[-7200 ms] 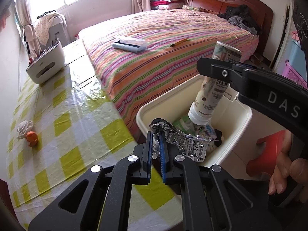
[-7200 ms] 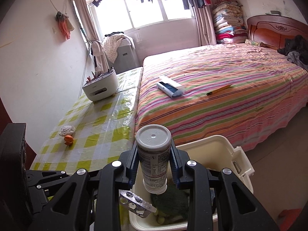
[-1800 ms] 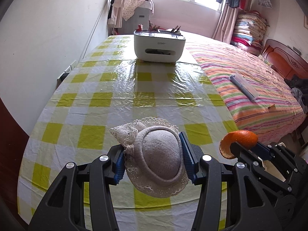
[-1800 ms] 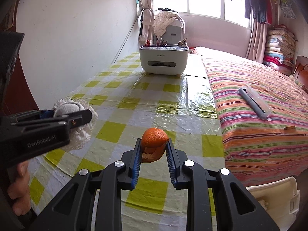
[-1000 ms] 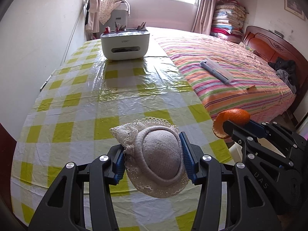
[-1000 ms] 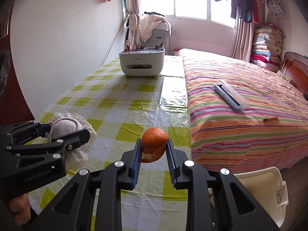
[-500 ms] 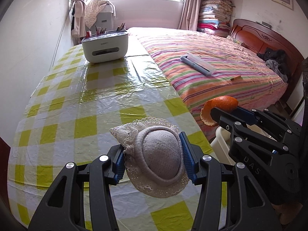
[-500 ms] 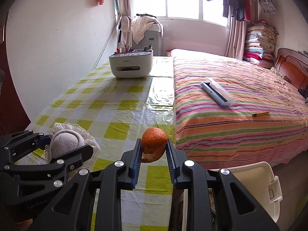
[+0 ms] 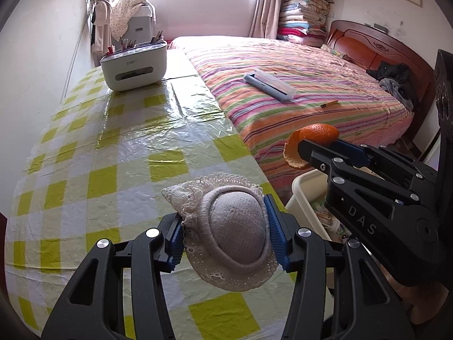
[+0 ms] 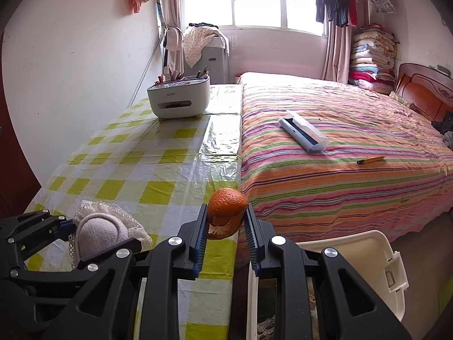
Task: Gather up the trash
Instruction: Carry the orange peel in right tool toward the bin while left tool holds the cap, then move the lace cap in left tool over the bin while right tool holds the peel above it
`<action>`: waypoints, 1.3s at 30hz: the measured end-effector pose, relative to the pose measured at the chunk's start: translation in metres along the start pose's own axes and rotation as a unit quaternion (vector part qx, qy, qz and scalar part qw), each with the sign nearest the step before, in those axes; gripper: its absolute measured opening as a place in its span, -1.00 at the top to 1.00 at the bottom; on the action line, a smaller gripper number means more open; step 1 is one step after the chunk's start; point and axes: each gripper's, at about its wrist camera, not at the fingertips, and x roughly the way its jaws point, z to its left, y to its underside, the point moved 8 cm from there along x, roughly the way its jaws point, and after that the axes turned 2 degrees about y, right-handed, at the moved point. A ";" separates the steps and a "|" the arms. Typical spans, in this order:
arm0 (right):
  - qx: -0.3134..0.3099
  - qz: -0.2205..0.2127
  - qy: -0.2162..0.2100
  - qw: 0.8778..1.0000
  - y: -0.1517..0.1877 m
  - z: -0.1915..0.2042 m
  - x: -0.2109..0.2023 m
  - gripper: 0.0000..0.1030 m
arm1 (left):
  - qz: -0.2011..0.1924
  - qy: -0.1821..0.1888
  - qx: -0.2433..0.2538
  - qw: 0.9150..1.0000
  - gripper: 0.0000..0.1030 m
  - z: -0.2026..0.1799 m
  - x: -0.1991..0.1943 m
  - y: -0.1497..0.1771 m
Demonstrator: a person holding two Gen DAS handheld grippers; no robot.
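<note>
Left claw point(image 9: 225, 236): clamped on the lace hat point(image 9: 226, 235), blue pads pressing its rounded crown from both sides; the lace brim spills out over and under the fingers.
Lace hat position: held up off the table point(image 9: 113, 147), over the near right part of the checked cloth; in the right wrist view it shows at lower left point(image 10: 97, 233), gripped by the left claw point(image 10: 70, 235).
Right claw point(image 10: 225, 226): clamped on the orange peel point(image 10: 226, 211), a hollow cup of rind with a ragged lower edge, pinched between the two blue pads.
Orange peel position: held in the air just past the table's near right corner, between table and bed point(image 10: 339, 147); in the left wrist view point(image 9: 311, 141) it sits at the tip of the right claw point(image 9: 317, 146), above the bin point(image 9: 301, 198).
Bin: cream plastic, on the floor beside the table and against the foot of the bed; rim and hinged lid visible in the right wrist view point(image 10: 368, 252); some rubbish inside, contents too hidden to name.
Table: yellow-and-white check under clear plastic; white organiser box point(image 9: 134, 66) with pens at the far end.
Bed: striped cover carrying a long white-and-blue case point(image 10: 304, 133) and a yellow pen point(image 10: 371, 160), well apart from each other.
</note>
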 end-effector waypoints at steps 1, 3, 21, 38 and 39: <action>0.003 -0.002 0.002 1.000 -0.001 -0.004 -0.002 0.52 | -0.001 0.000 0.001 1.000 0.05 -0.001 0.000 0.000; 0.005 -0.003 0.004 1.000 0.000 -0.007 -0.002 0.52 | -0.003 0.001 0.005 1.000 0.05 -0.004 0.000 0.001; 0.034 -0.008 0.027 0.999 0.004 -0.049 -0.015 0.52 | 0.013 0.014 0.034 0.999 0.05 -0.040 0.014 0.009; 0.063 -0.013 0.046 0.997 0.009 -0.087 -0.027 0.52 | 0.021 0.033 0.056 0.998 0.05 -0.083 0.024 0.008; 0.065 -0.013 0.047 0.997 0.010 -0.090 -0.028 0.52 | 0.022 0.035 0.058 0.997 0.05 -0.086 0.025 0.008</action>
